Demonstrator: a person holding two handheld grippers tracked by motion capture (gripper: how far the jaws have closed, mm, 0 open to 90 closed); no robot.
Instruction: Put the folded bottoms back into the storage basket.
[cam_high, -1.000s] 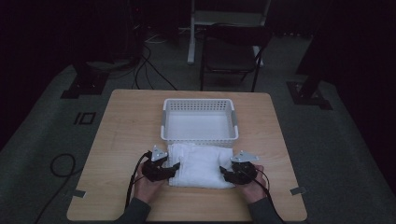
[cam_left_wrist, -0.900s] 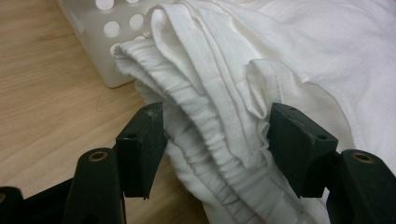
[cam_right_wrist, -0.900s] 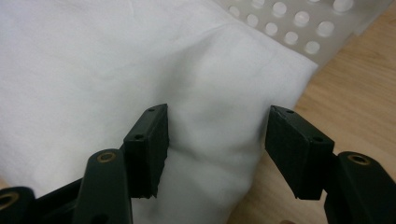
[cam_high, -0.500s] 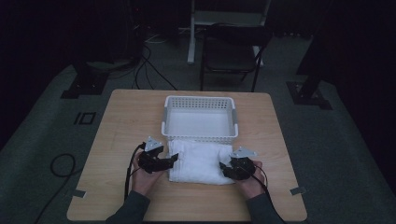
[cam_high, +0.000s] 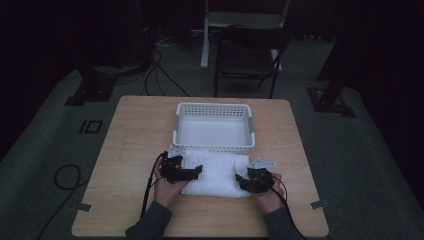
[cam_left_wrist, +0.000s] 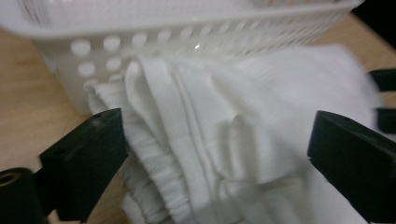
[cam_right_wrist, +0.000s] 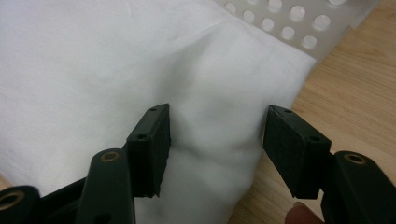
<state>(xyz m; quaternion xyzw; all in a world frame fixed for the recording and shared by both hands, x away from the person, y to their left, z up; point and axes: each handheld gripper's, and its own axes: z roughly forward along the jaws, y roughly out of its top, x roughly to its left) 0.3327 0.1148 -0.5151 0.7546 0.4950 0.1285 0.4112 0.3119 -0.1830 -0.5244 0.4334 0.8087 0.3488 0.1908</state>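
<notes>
Towel (cam_left_wrist: 243, 140) between wide-open left tool (cam_left_wrist: 217, 154); right tool (cam_right_wrist: 215, 140) pinching its corner.

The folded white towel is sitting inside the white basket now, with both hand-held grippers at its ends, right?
Not quite: the towel lies on the table in front of the basket, not inside it, as the high view shows. Both hand-held grippers are at its ends.

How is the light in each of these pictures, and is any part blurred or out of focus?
High view: dim, the room around the table almost black, yet the white towel and basket stand out. Left gripper view: bright, the basket's rim smeared, the towel's right edge soft. Right gripper view: bright and fairly sharp, soft shadow in the towel's folds.
</notes>
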